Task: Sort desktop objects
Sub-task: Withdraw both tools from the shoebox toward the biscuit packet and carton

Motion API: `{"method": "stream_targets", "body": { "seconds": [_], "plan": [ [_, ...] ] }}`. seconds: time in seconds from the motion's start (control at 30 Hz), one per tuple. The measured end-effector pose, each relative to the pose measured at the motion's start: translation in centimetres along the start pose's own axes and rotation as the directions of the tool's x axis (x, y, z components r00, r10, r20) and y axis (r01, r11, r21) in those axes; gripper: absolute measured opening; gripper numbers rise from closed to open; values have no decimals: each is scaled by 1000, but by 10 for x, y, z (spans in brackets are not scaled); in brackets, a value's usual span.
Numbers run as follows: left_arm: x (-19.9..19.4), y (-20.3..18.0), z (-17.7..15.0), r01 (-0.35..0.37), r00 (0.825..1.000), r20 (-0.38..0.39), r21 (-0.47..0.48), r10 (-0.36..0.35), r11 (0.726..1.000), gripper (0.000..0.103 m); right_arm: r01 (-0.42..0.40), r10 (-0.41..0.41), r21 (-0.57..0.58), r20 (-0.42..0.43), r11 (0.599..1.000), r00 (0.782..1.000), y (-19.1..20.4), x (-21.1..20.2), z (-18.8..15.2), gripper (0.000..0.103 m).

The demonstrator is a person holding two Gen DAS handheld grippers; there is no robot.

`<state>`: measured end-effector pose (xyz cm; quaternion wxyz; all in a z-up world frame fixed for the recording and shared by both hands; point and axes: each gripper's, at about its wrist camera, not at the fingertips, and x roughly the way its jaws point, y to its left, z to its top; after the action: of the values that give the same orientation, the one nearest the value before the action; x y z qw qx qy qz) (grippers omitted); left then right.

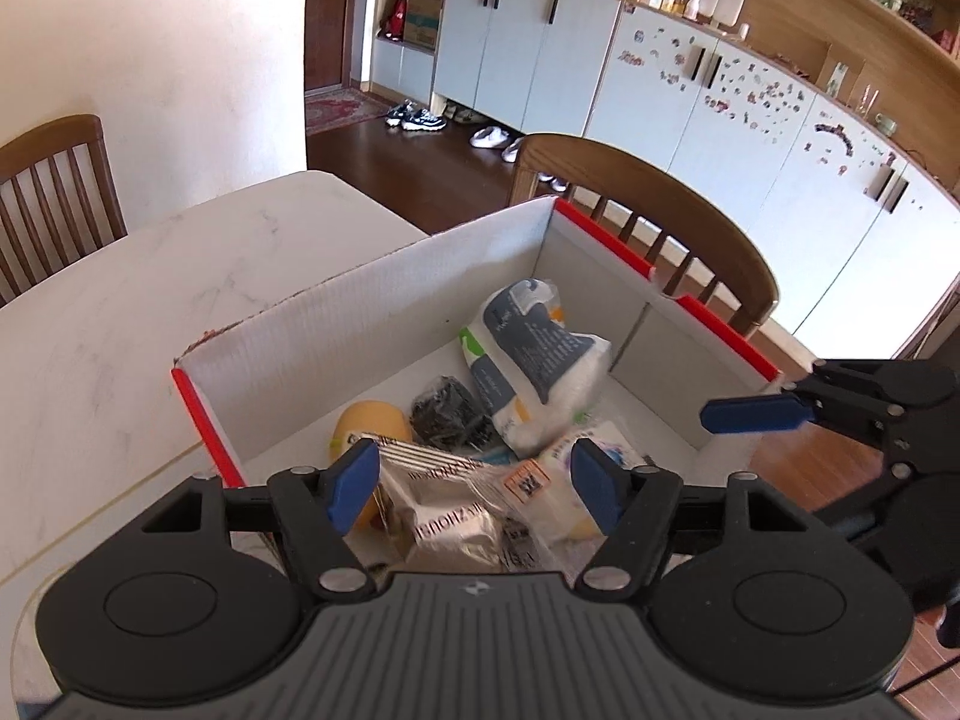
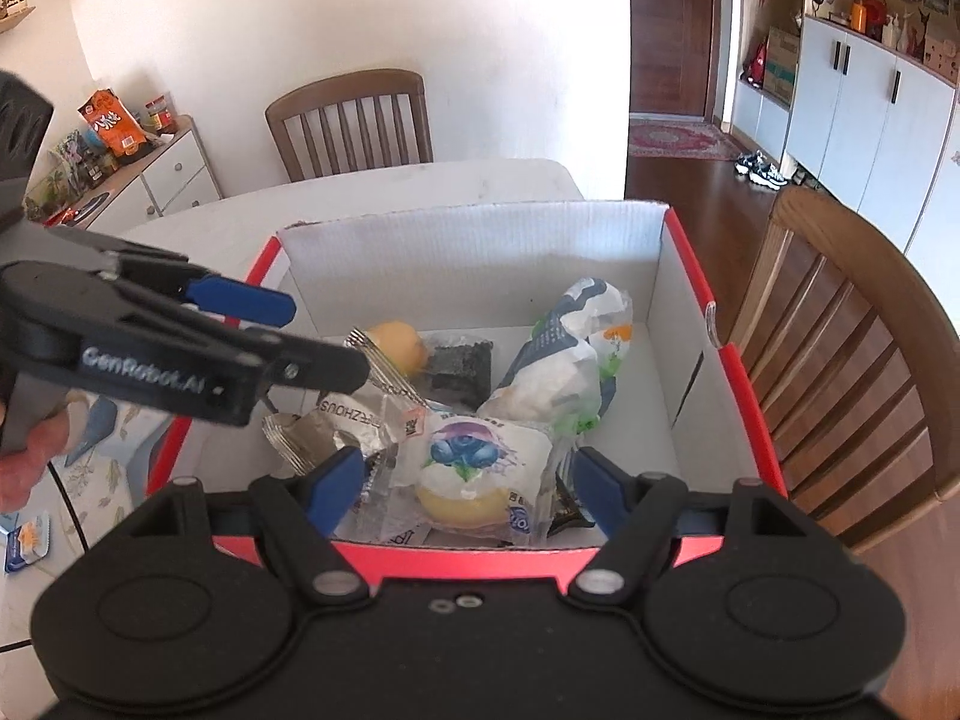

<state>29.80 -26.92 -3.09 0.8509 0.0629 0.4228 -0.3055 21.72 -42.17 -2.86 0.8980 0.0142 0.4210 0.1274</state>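
While both the left gripper [image 1: 474, 483] and right gripper [image 2: 465, 489] hung spread and empty over the box [image 2: 474, 252] at mid-frame, any next drop wanted a clear gap among the packets.

Left tool [image 2: 327, 336] angles downward, blue pads apart, nothing gripped, a hand [image 2: 27, 450] around its handle. Right tool [image 2: 465, 489] sits just beside it, tilted down too, jaws spread and empty.
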Motion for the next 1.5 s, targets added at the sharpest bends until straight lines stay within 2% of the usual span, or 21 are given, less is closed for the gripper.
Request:
{"method": "stream_targets", "body": {
  "seconds": [0.13,0.27,0.57,0.8,1.0,1.3,1.4,1.5],
  "plan": [
    [-12,0,-9,12,1000,14,1,-12,1000,70,-2,2,-10,9,1000,1000,7,-7,-2,77],
    [-26,7,-21,28,999,29,-13,-28,1000,78,-47,46,11,35,999,998,15,-18,-6,84],
    [-59,22,-48,59,997,53,-17,-58,998,84,-32,31,24,57,999,998,42,-32,-14,86],
    [-86,34,-77,50,996,80,-14,-49,999,85,-40,35,75,75,996,997,60,-38,-25,86],
    [-116,46,-105,55,992,116,-26,-52,998,90,-32,28,55,84,998,996,93,-46,-30,86],
    [-164,75,-158,1,989,147,-44,6,999,90,-65,65,-6,67,998,996,157,-39,-33,86],
    [-177,90,-176,-28,988,149,-62,37,998,98,-82,84,-41,56,996,995,180,-35,-35,86],
    [-190,107,-193,-58,987,146,-93,71,994,98,-101,104,-71,40,992,994,201,-31,-40,86]
  ]
}}
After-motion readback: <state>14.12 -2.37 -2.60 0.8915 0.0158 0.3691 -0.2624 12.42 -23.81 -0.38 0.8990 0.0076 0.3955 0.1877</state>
